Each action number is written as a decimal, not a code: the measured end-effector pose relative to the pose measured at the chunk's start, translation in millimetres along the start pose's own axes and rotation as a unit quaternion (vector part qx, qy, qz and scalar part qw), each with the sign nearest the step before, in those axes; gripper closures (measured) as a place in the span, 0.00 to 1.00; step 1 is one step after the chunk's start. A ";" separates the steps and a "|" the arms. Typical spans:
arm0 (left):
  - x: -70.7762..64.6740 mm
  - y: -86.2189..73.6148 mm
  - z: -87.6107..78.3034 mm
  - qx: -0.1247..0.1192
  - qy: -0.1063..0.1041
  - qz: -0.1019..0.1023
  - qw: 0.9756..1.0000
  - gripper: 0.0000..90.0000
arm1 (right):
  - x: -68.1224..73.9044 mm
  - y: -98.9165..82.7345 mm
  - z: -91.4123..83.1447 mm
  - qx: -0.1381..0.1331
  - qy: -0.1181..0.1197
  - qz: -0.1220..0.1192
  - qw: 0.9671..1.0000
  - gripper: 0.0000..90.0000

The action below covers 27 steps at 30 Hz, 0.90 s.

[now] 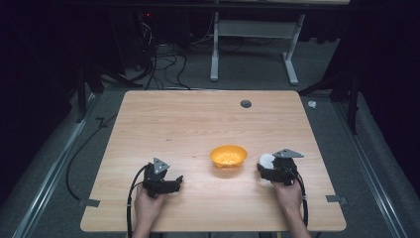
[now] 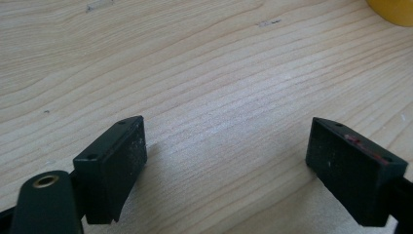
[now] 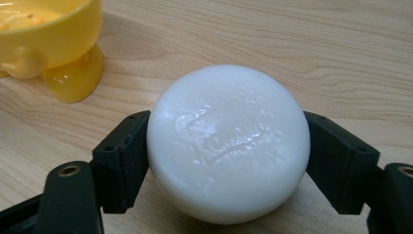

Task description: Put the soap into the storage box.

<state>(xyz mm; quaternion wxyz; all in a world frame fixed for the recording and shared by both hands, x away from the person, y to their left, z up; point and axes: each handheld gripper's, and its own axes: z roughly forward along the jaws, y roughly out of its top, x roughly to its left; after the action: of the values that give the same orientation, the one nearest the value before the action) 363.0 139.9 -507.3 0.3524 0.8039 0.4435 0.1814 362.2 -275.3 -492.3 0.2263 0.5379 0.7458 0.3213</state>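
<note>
A round white bar of soap (image 3: 228,142) lies between the black jaws of my right gripper (image 3: 226,151), and both pads press on its sides. In the high view the soap (image 1: 266,159) shows at the tip of the right gripper (image 1: 264,167), just right of a yellow bowl (image 1: 228,155) at the table's middle. The bowl's foot and rim (image 3: 48,39) stand at the upper left of the right gripper view. My left gripper (image 1: 179,179) rests low on the wood at the front left, jaws wide apart with bare table between them (image 2: 226,156).
The wooden table (image 1: 198,124) has a small dark round hole (image 1: 245,103) near its far edge. Grey tape tabs mark the front corners (image 1: 89,202). Beyond the far edge stand a desk frame and cables on the floor. The bowl's edge (image 2: 394,10) peeks into the left gripper view.
</note>
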 end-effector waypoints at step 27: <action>0.1 -0.1 0.1 -0.001 0.000 -0.001 1.000 0.17 | 6.0 13.2 -15.7 -0.019 0.014 -0.009 1.000 0.27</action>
<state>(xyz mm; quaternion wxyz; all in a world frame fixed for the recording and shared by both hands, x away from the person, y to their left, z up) 363.0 139.9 -507.4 0.3532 0.8034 0.4438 0.1814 358.2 -270.5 -471.8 0.2284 0.5224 0.7475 0.3408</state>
